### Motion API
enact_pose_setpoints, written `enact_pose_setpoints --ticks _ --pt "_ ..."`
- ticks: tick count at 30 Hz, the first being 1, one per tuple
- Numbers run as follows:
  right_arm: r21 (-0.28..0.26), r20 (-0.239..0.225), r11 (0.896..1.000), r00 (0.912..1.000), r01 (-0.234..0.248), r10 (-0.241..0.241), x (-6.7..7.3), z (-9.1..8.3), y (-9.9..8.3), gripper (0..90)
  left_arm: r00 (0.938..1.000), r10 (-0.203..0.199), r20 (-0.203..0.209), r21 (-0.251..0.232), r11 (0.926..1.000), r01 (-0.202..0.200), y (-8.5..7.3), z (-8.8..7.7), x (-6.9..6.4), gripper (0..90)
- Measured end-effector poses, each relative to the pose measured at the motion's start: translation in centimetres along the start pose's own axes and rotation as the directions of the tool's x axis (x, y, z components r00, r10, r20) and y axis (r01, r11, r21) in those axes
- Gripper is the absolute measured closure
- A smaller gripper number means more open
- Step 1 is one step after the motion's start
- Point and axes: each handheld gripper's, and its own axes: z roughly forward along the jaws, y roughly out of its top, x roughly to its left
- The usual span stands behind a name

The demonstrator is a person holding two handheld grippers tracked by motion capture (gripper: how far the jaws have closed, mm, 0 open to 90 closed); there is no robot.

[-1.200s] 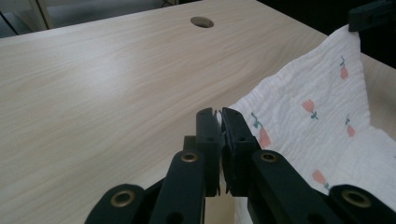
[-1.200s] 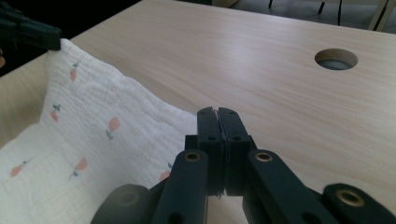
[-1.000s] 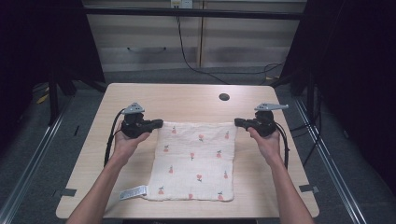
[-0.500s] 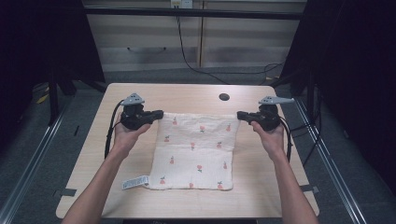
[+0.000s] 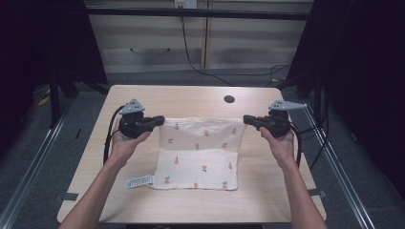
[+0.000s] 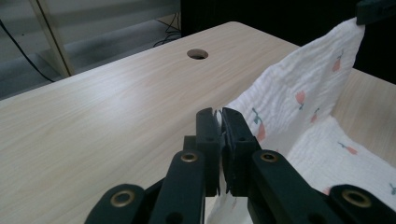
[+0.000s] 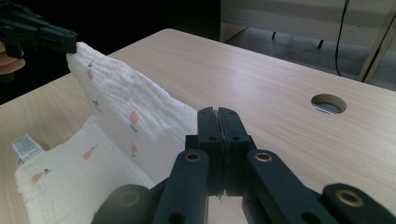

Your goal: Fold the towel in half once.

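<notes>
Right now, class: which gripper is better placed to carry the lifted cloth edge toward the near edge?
Neither alone: left gripper and right gripper each pinch a far corner of the cloth, level and symmetric.

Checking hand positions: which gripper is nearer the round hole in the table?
Right. The right gripper holds the cloth corner just below the hole; the left gripper holds the opposite corner, well off to the hole's left.
</notes>
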Motion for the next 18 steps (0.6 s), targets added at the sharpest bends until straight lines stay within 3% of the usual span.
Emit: enact_pose_setpoints --ticks 10,18 --pt "-0.008 -0.031 1.000 0.9991 0.029 -0.029 2.0 -1.8 -1.9 89.1 0.9997 0.011 0.024 -0.028 0.9996 -0.010 -1.5 -1.6 -1.4 86.4" --pt "0.006 -0.063 0.999 0.9975 0.034 -0.033 3.8 -2.5 -3.8 89.2 0.9992 -0.010 0.038 -0.041 0.9991 0.012 -3.6 -2.6 -2.3 86.4"
